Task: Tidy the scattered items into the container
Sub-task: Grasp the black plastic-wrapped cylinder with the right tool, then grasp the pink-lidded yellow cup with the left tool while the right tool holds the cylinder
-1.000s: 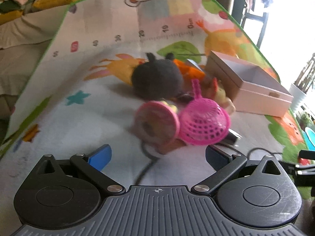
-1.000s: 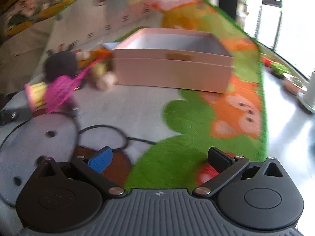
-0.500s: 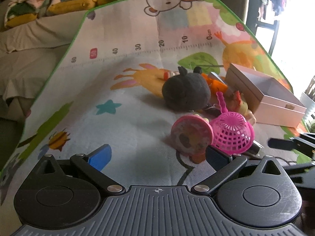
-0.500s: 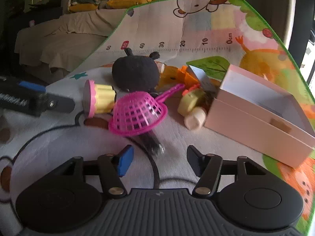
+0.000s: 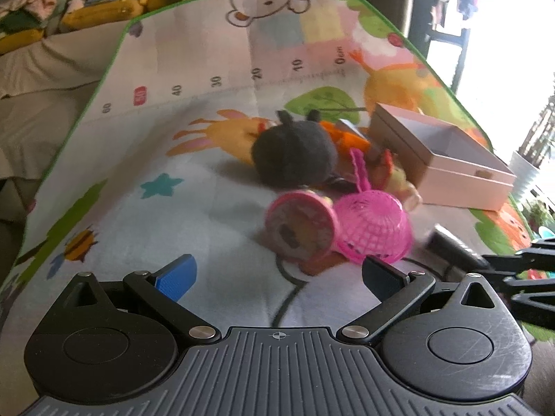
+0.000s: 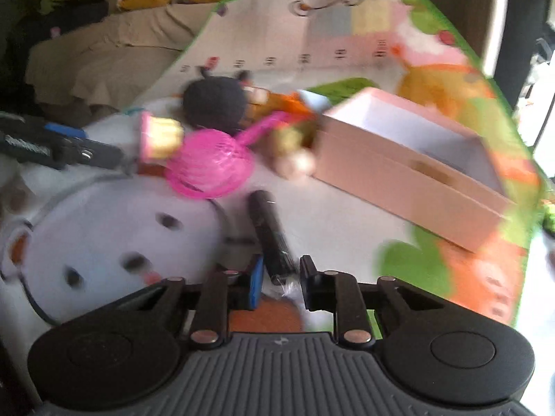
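Right gripper [image 6: 277,274], jaws narrowed around the black marker [image 6: 269,232] but perhaps not touching, should close squarely before lifting toward the box [image 6: 409,170] at two o'clock.

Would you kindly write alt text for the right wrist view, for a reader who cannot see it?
The right gripper has its jaws narrowed around the near end of a black cylinder lying on a cartoon play mat. Beyond lie a pink mesh strainer, a dark plush toy and an open pink box; the picture is motion-blurred.
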`<state>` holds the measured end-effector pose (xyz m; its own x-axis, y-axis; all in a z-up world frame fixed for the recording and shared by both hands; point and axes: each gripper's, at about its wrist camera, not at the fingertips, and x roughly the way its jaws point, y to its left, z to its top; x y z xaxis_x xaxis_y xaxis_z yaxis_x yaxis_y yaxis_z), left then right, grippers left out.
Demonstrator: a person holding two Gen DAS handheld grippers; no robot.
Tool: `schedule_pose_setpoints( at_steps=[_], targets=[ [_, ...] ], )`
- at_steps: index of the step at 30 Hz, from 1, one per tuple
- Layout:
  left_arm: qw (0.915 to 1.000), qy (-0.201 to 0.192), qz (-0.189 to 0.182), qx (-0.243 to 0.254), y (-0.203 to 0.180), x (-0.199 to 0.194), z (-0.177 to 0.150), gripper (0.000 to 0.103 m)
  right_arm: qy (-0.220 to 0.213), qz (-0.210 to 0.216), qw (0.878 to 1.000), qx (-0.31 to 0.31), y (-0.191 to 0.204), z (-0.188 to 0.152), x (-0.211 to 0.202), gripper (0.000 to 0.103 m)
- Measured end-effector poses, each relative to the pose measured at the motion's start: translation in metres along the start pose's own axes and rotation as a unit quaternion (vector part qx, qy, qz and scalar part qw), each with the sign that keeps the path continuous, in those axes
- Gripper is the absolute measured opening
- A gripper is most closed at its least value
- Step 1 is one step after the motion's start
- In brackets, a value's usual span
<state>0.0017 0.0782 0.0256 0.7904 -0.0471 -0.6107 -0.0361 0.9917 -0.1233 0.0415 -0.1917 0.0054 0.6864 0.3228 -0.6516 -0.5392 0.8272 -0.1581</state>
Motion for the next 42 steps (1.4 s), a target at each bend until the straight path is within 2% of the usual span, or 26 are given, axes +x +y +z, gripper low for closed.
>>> schedule_pose_setpoints(
  at_steps=[2,3,5,6,8,10,13,18,20,21,22,23,27,31,39,42],
  targets=[
    [0.9999,0.003,-0.008,0.006,-0.007,0.002,-0.001,0.103,-0.006,-0.071,0.997,0.006,-0.014,-0.009,-0.003,0.05],
    [0.9999,0.005,-0.011,0.008,-0.01,0.003,-0.002,0.103,-0.011,-0.11,0.994,0.009,-0.02,-0.011,-0.003,0.055],
    [0.9997,0.01,-0.017,0.011,-0.016,0.006,-0.003,0.103,-0.026,-0.175,0.984,0.019,-0.029,-0.015,-0.003,0.073],
    [0.9997,0.011,-0.018,0.013,-0.019,0.007,-0.004,0.103,-0.033,-0.18,0.983,0.034,-0.033,-0.015,-0.005,0.078],
    [0.9996,0.014,-0.018,0.017,-0.022,0.008,-0.005,0.103,-0.048,-0.142,0.985,0.08,-0.038,-0.014,-0.012,0.097],
    [0.9996,0.016,-0.016,0.019,-0.022,0.009,-0.007,0.103,-0.059,-0.087,0.988,0.116,-0.037,-0.01,-0.016,0.103],
    [0.9996,0.019,-0.013,0.015,-0.022,0.01,-0.009,0.103,-0.048,-0.049,0.987,0.143,-0.026,-0.002,-0.007,0.103],
    [0.9994,0.013,-0.013,0.03,-0.024,0.008,-0.011,0.103,-0.008,-0.07,0.986,0.15,-0.01,0.007,0.026,0.103],
    [0.9991,0.006,-0.012,0.041,-0.025,0.006,-0.013,0.103,-0.011,-0.063,0.985,0.161,-0.014,0.008,0.028,0.102],
    [0.999,0.004,-0.012,0.043,-0.025,0.006,-0.013,0.103,-0.013,-0.065,0.985,0.161,-0.016,0.007,0.026,0.097],
    [0.999,0.004,-0.011,0.043,-0.025,0.007,-0.012,0.103,-0.012,-0.065,0.986,0.154,-0.016,0.006,0.025,0.087],
    [0.9991,0.004,-0.009,0.041,-0.024,0.008,-0.011,0.103,-0.01,-0.064,0.987,0.144,-0.015,0.004,0.023,0.086],
    [0.9985,-0.021,0.009,0.049,-0.023,0.009,-0.001,0.103,-0.012,-0.05,0.991,0.124,-0.01,-0.006,0.008,0.086],
    [0.9961,-0.043,0.03,0.071,-0.023,0.021,0.013,0.103,-0.02,-0.053,0.99,0.13,-0.009,-0.019,-0.006,0.086],
    [0.9973,-0.03,0.033,0.059,-0.022,0.039,0.017,0.103,-0.025,-0.053,0.987,0.147,-0.012,-0.021,-0.006,0.089],
    [0.997,-0.025,0.027,0.067,-0.026,0.041,0.014,0.095,-0.024,-0.05,0.987,0.152,-0.014,-0.021,-0.005,0.089]
  ],
)
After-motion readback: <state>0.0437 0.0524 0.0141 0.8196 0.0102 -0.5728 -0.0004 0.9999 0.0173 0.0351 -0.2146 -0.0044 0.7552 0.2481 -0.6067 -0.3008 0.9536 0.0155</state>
